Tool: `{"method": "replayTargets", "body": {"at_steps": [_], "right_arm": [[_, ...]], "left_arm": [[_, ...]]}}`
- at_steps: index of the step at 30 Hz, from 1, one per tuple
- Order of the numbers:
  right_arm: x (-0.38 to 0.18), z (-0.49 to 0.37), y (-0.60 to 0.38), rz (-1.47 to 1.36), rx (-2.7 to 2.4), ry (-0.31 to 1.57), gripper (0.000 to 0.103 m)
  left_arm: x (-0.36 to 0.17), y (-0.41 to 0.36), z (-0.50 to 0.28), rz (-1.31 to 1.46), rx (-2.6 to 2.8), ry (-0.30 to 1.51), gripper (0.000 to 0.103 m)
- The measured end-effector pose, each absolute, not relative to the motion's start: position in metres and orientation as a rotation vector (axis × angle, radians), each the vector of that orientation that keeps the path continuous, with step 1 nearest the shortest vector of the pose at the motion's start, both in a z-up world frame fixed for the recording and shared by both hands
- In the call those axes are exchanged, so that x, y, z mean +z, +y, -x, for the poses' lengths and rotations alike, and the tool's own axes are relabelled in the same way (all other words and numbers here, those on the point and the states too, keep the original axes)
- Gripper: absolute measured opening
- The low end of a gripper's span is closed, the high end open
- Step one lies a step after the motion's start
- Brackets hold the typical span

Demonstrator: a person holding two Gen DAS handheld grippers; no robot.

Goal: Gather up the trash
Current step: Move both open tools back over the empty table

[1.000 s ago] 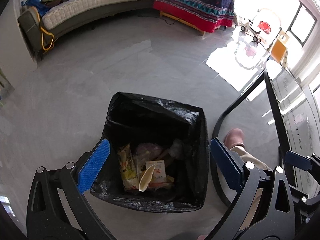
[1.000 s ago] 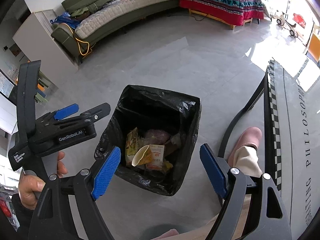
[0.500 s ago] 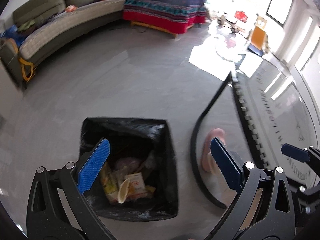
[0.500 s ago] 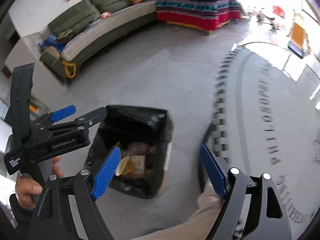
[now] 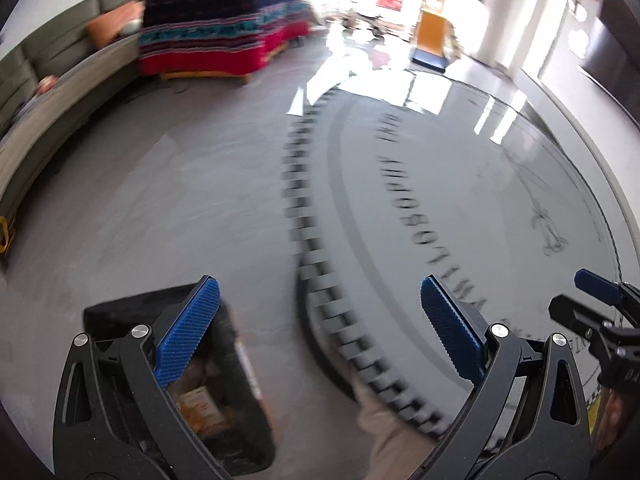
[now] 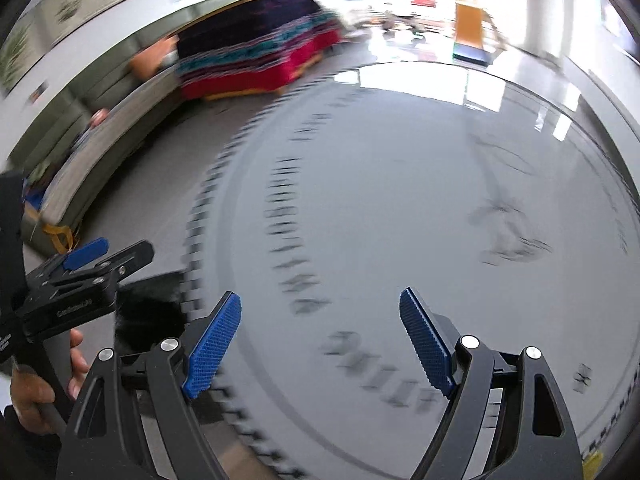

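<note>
- Left tongs (image 5: 320, 332): standing spread wide at the bottom of the left wrist frame, pinching nothing.
- Right tongs (image 6: 320, 340): likewise standing spread, nothing between the blue pads (image 6: 214, 346).
- Trash bin (image 5: 224, 392) with its black bag: sitting on the floor (image 5: 180, 200) at the lower left, partly behind the left pad, wrappers (image 5: 200, 404) lying inside.
- Round surface (image 6: 400, 200) with blurred lettering: filling the centre and right of both frames.
- Hand (image 6: 28, 392): gripping a handle at the lower left of the right wrist frame.
</note>
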State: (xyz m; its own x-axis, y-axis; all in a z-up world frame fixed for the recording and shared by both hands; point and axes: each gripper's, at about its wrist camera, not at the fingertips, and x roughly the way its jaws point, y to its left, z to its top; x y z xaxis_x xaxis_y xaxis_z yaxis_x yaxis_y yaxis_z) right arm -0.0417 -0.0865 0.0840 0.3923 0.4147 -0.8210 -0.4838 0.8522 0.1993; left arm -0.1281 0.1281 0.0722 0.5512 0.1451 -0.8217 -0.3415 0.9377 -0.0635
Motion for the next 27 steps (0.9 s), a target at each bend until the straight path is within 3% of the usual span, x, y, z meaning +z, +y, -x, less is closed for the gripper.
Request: {"method": "replayTargets", "body": {"at_steps": [14, 23, 27], "right_arm": [[0.041, -0.032, -0.224, -0.025, 0.235, 1.009, 0.082], [0.007, -0.037, -0.238, 0.013, 0.167, 1.005, 0.082], [0.001, -0.042, -0.233, 0.061, 0.145, 0.972, 0.087]], "left_arm": [[0.031, 0.012, 0.023, 0.099, 0.110, 0.992, 0.097], [-0.008, -0.019, 0.003, 0.033, 0.097, 1.031, 0.097], [-0.010, -0.022, 0.001, 0.023, 0.095, 1.011, 0.097]]}}
